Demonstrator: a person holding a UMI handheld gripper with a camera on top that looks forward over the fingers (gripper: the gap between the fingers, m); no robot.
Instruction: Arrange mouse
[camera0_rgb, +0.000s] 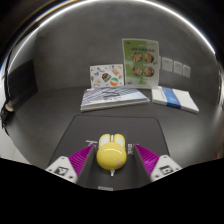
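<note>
A yellow mouse (111, 151) sits between my gripper's (113, 153) fingers, over the near part of a dark grey mouse mat (110, 125) on the table. The magenta pads (76, 161) close in on both sides of the mouse, and the fingers appear to press on it. I cannot tell whether the mouse rests on the mat or is held just above it. The rear of the mouse is hidden below the fingers.
Beyond the mat lies a stack of striped papers (113, 97), with a white and blue booklet (175, 97) to its right. A picture leaflet (106, 75) and an upright green card (141, 60) stand against the wall behind. Wall sockets (174, 67) are to the right.
</note>
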